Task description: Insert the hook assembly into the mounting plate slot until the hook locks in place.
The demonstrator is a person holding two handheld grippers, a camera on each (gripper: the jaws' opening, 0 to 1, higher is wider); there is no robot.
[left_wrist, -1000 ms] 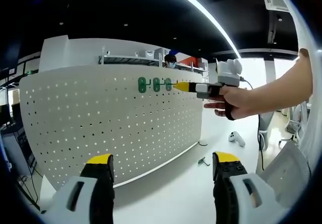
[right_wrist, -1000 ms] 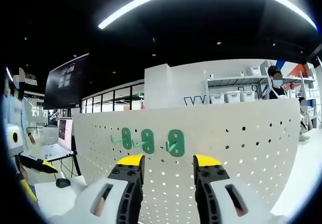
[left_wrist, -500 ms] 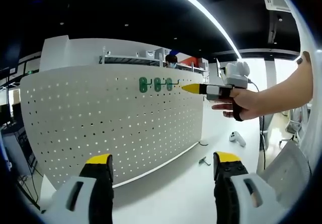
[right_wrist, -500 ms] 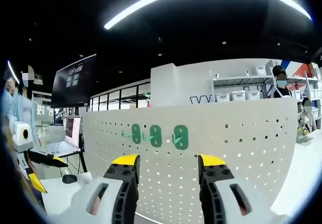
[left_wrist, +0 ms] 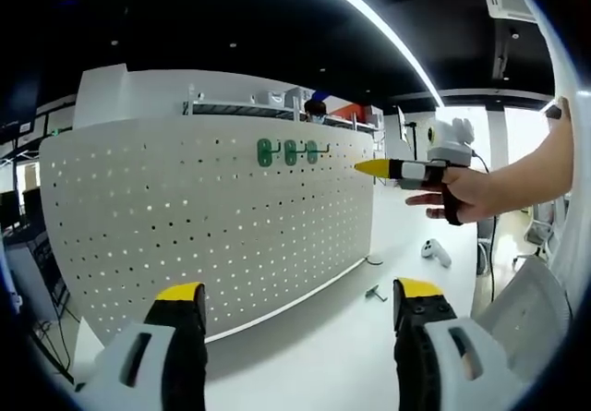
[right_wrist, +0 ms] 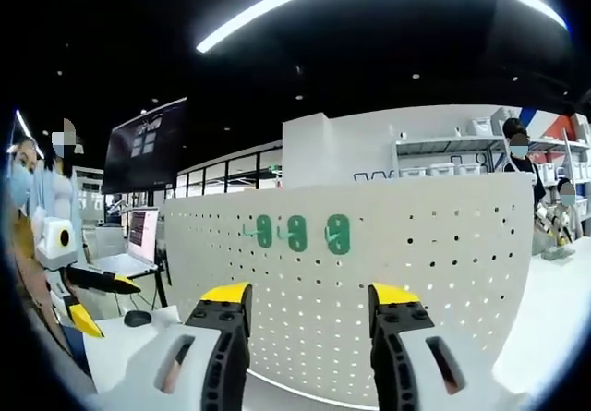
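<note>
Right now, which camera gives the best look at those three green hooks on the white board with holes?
The right gripper view: the green hooks face the camera, large, with arms visible, on the pegboard. The left gripper view shows them smaller, at an angle.

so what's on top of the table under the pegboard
On the white table, a small dark hook and a white controller lie past the pegboard. The board hides whatever is behind it.

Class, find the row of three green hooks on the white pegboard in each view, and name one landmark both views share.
Left gripper view: green hooks sit high on the pegboard, above centre.
Right gripper view: green hooks sit at centre, above the jaws.
Shared landmark: the curved ceiling light strip.
</note>
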